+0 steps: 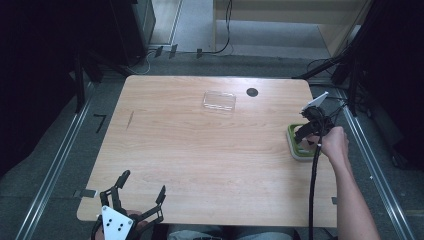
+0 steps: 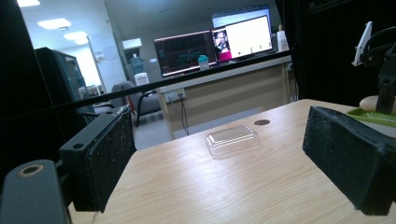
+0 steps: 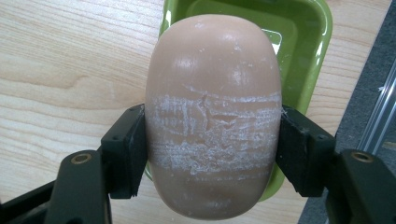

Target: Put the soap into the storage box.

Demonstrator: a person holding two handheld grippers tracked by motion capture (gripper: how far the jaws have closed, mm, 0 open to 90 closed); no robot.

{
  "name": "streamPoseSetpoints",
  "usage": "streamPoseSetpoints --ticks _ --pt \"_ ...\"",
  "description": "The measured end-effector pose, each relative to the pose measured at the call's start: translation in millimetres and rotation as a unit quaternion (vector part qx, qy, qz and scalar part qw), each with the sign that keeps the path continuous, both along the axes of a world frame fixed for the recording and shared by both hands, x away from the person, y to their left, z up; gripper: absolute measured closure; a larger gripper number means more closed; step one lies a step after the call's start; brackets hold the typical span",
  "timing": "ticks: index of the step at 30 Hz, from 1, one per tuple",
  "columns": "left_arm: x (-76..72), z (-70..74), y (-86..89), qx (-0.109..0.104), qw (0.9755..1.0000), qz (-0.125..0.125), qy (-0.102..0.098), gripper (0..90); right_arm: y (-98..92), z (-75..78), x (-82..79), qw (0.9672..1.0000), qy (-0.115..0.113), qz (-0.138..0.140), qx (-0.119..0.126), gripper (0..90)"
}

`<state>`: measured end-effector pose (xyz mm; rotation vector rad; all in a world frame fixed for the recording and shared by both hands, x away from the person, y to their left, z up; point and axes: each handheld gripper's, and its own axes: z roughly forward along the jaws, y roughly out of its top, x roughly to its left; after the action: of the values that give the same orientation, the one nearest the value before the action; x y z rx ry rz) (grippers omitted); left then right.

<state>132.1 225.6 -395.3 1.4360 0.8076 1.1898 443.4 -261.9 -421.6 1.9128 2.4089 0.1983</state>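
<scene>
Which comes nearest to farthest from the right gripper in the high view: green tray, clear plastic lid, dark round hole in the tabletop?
From the right gripper:
1. Green tray, directly beneath it at the table's right edge.
2. Dark round hole, toward the far edge, left of the gripper.
3. Clear plastic lid, farther left, near far centre.

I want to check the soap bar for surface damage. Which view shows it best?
The right gripper view: the soap bar is close up, clamped between the right hand-held gripper's jaws above the green dish, with white scuffs visible. The left gripper view catches a sliver at its right edge. In the high view the hand and gripper cover it.
</scene>
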Motion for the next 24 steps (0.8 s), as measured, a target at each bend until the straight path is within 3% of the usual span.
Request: streamPoseSetpoints --ticks 24 --pt "0.0 0.0 0.1 0.000 1.0000 0.000 0.000 9.9 -5.1 -13.4 5.7 0.9994 -0.004 -0.035 0.003 33.3"
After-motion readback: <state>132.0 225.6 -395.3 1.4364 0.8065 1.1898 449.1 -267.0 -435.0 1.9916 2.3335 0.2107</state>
